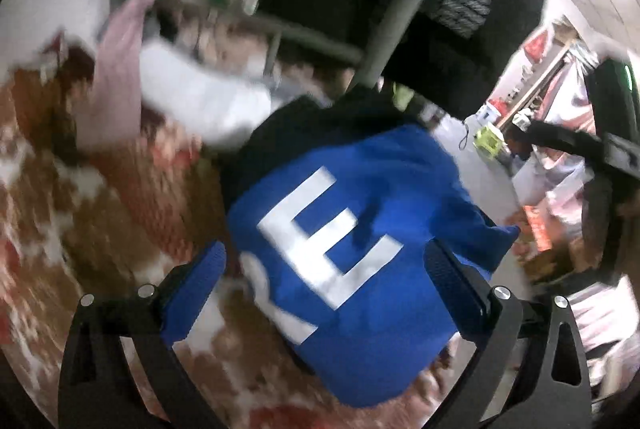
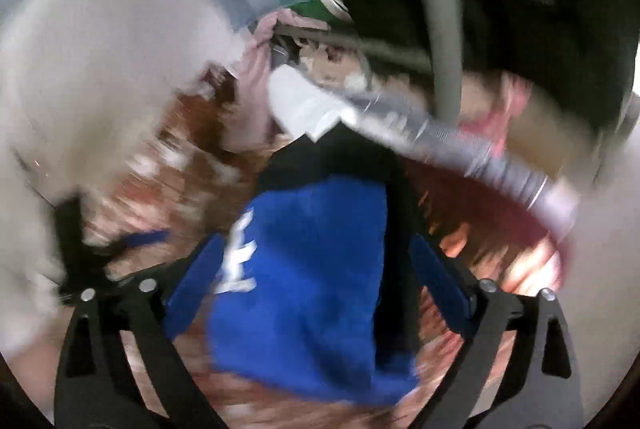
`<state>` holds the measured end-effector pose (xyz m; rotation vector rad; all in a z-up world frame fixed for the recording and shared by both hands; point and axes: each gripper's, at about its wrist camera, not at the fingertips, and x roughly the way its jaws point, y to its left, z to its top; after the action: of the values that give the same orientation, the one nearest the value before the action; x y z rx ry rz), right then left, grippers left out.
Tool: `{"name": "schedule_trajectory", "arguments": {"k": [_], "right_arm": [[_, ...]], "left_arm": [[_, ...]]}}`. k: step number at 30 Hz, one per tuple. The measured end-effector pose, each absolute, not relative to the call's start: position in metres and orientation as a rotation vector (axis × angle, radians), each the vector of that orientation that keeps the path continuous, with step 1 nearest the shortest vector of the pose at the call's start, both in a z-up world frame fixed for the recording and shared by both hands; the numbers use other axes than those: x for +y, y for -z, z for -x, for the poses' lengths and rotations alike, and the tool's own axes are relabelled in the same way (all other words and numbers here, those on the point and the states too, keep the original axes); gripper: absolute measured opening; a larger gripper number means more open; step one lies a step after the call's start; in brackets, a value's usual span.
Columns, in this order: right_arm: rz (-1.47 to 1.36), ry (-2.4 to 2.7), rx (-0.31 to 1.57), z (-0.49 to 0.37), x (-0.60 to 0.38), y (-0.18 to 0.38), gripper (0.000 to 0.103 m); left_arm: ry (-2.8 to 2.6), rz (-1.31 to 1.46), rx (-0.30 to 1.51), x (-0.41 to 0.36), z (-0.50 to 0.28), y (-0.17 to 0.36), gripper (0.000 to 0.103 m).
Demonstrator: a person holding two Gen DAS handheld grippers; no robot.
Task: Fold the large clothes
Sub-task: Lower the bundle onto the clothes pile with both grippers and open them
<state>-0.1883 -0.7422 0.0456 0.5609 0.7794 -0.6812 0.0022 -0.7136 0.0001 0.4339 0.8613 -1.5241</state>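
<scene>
A folded blue garment (image 1: 360, 189) with a large white letter E lies on a brown and white patterned cover (image 1: 100, 229). A black layer (image 1: 288, 133) shows at its far edge. My left gripper (image 1: 324, 257) hangs above it, its blue-padded fingers (image 1: 200, 289) wide apart and touching nothing. In the right wrist view the same blue garment (image 2: 312, 309) is seen from above through my right gripper (image 2: 316, 245), which is also open and holds nothing. Both views are blurred.
Beyond the garment lie a white cloth (image 1: 200, 97) and a pink cloth (image 1: 116, 69). A grey metal frame (image 1: 384, 29) stands behind them with dark clothes over it. A grey ribbed hose (image 2: 460, 149) crosses the right wrist view. Clutter fills the far right (image 1: 540, 109).
</scene>
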Motion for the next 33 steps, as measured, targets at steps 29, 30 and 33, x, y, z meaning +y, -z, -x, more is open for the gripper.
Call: {"name": "schedule_trajectory", "arguments": {"k": [29, 30, 33], "right_arm": [[-0.732, 0.730, 0.928, 0.201, -0.832, 0.166, 0.098], [-0.764, 0.728, 0.918, 0.202, -0.833, 0.163, 0.099], [-0.813, 0.732, 0.896, 0.203, -0.830, 0.138, 0.099]], "left_arm": [[1.478, -0.654, 0.913, -0.792, 0.056, 0.143, 0.076], [1.480, -0.642, 0.920, -0.791, 0.054, 0.138, 0.076], [1.463, -0.617, 0.953, -0.788, 0.047, 0.119, 0.076]]}}
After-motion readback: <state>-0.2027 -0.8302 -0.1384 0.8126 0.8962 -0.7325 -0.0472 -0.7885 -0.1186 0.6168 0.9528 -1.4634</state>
